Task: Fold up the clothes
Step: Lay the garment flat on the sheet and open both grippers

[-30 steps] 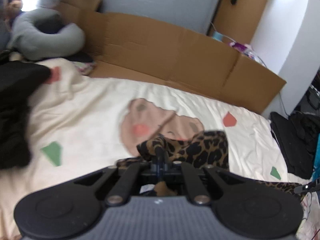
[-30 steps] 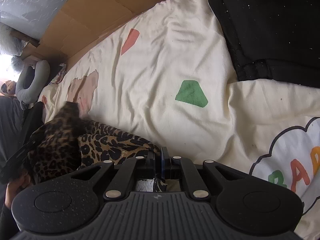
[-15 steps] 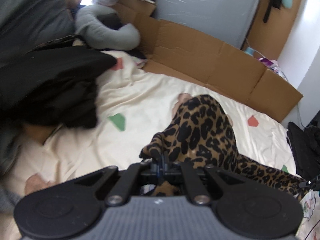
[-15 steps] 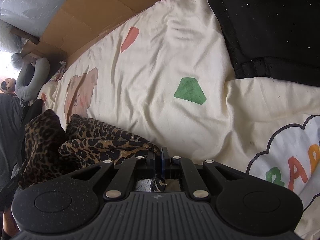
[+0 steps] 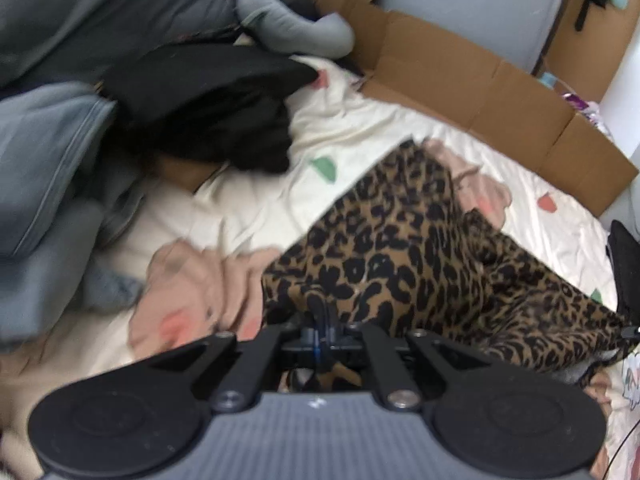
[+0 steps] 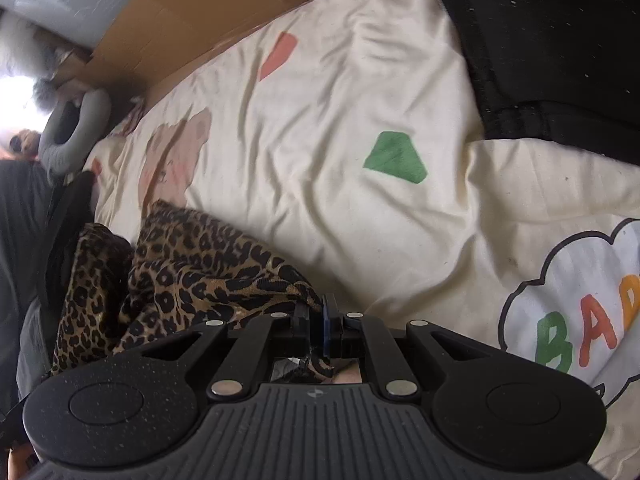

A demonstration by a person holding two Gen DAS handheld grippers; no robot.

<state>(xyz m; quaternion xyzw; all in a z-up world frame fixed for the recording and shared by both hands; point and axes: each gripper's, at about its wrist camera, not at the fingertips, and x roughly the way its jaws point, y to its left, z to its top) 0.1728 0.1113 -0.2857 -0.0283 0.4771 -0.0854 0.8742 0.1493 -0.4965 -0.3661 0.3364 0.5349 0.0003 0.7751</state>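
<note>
Both hand-held grippers point(image 5: 320, 320) point(image 6: 322, 316) clamped on soft leopard-print garment point(image 5: 400, 248); wrinkled cream sheet point(image 6: 320, 152).

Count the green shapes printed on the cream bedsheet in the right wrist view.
1. A single green shape lies on the cream bedsheet right of centre, below-left of the black folded garment. Others may hide under the leopard-print garment.

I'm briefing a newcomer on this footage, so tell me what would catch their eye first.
The leopard-print garment stands out at once: it stretches across the cream printed bedsheet, pinched at one end by the left tongs and at the other by the right tongs. Next comes the pile of black clothing on the sheet, at the upper right of the right wrist view, and the brown cardboard along the bed's far edge.
</note>
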